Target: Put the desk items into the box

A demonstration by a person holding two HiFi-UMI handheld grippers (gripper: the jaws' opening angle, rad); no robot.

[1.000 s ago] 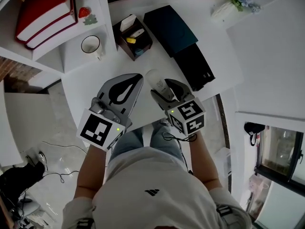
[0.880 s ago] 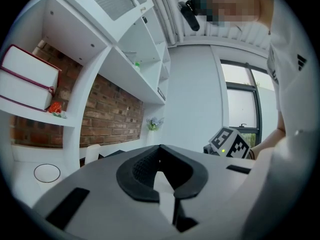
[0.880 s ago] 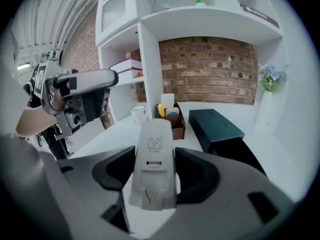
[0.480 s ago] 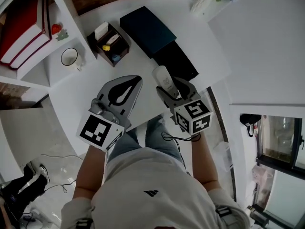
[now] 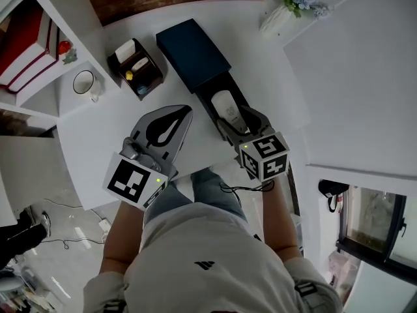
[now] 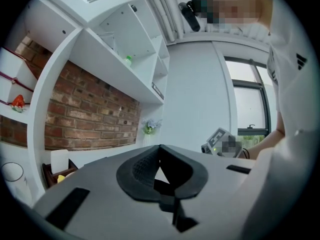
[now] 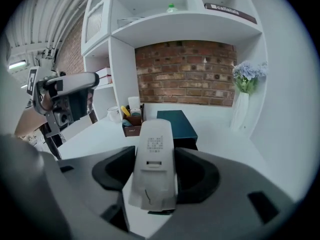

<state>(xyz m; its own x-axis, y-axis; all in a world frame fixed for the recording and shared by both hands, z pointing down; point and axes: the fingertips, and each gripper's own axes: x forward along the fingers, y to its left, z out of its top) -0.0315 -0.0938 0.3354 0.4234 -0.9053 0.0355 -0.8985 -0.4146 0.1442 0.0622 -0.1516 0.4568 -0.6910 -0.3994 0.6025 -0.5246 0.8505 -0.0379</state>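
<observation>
The right tool (image 5: 236, 117) gripped a white remote control (image 5: 223, 104) by its lower end, holding it over the open black box (image 5: 204, 100) on the white desk (image 5: 111, 126). The remote's far end pointed toward the box's dark blue cover (image 5: 192, 54). The left tool (image 5: 187, 110) hung closed and empty over the desk's near edge, beside the box. A brown organiser (image 5: 135, 67) stood just left of the cover, a white mug (image 5: 83, 81) on the shelf beyond.
</observation>
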